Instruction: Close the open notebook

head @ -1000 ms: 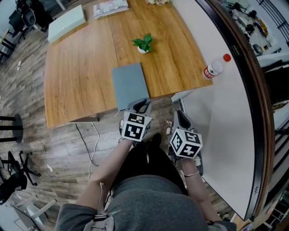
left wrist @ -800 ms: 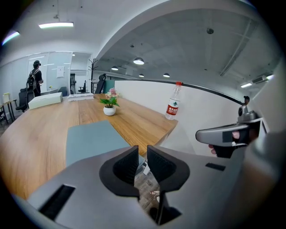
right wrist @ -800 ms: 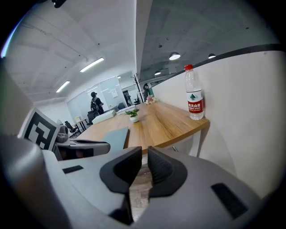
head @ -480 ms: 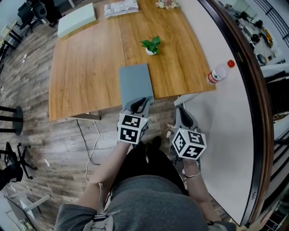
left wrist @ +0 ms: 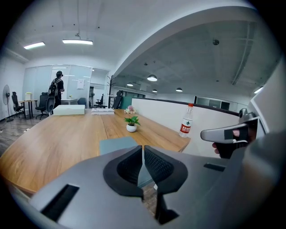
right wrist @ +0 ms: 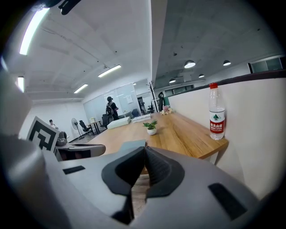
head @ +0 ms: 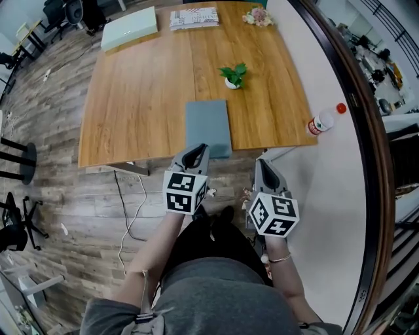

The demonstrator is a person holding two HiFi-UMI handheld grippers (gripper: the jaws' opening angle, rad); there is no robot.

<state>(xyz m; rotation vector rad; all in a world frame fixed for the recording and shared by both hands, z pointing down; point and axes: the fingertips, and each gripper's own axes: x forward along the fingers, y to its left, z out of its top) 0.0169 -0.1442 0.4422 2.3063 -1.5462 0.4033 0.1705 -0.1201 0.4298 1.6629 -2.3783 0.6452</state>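
The grey-blue notebook [head: 208, 127] lies closed and flat at the near edge of the wooden table [head: 137, 105]; it also shows in the left gripper view [left wrist: 117, 144] and the right gripper view [right wrist: 132, 145]. My left gripper [head: 198, 150] hovers just short of the notebook's near edge, its jaws closing until they touch [left wrist: 142, 150], with nothing between them. My right gripper [head: 263, 165] hangs off the table's right corner, beside the white partition. Its jaws are also closing and meet [right wrist: 145, 152], empty.
A small potted plant [head: 234, 76] stands behind the notebook. A water bottle [head: 323, 122] sits on the white partition ledge at the right. A white box [head: 129, 28], papers [head: 195, 17] and flowers [head: 257, 16] are at the far end. A person stands far off [left wrist: 56, 85].
Both grippers have risen and drawn back slightly from the notebook's near edge, and their jaws have come together. The notebook has stayed closed and still.
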